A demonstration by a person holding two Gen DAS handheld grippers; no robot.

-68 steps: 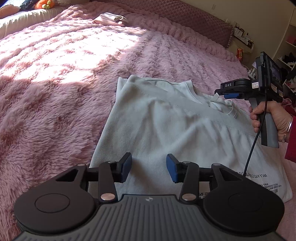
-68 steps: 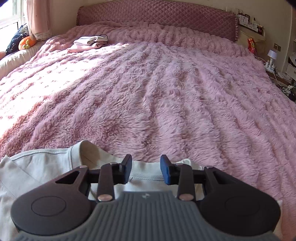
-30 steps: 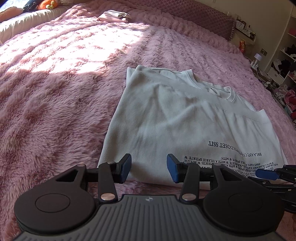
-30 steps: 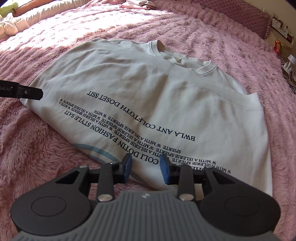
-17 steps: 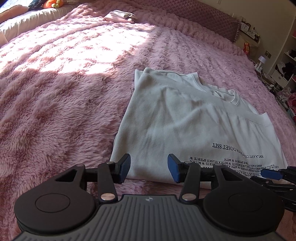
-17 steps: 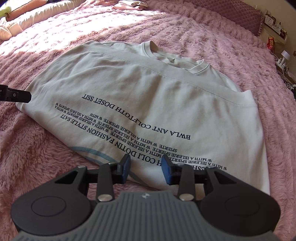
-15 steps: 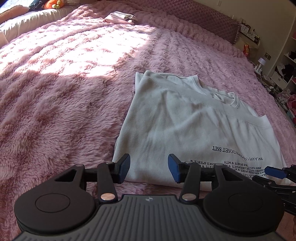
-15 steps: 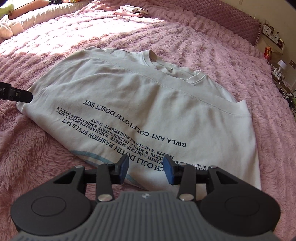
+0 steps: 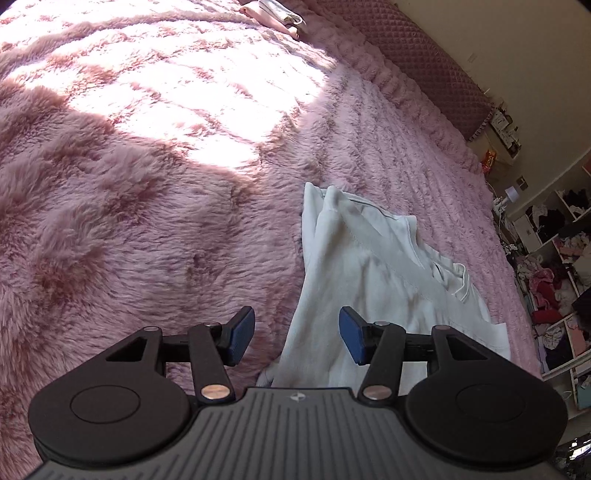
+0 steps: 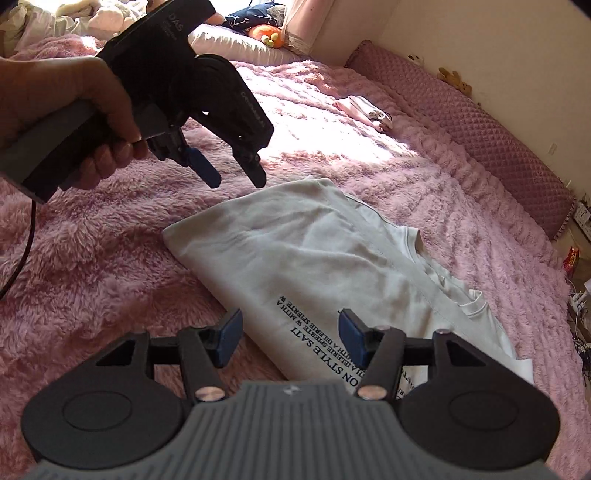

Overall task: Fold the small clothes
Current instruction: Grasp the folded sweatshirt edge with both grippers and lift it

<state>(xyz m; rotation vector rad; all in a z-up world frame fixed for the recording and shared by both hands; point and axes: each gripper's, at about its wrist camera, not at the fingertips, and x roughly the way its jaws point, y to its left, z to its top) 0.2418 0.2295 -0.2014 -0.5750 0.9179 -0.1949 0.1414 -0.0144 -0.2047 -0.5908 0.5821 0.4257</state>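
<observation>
A pale grey t-shirt (image 10: 317, 258) with dark printed text lies folded lengthwise on the pink fluffy bedspread (image 10: 92, 266). It also shows in the left wrist view (image 9: 369, 280), with its collar to the right. My left gripper (image 9: 297, 334) is open and empty, above the shirt's near left edge. In the right wrist view the left gripper (image 10: 236, 173) hangs in the air above the shirt's far corner. My right gripper (image 10: 290, 336) is open and empty, above the printed end of the shirt.
A small pile of folded pink and white clothes (image 10: 365, 110) lies far back on the bed and shows in the left wrist view (image 9: 275, 16). A quilted headboard cushion (image 10: 480, 136) runs along the wall. Shelves of clothes (image 9: 554, 280) stand right of the bed.
Both grippers have lifted away from the shirt's near hem and swung left. The left gripper now hangs in the air in front of the right camera. The shirt lies still.
</observation>
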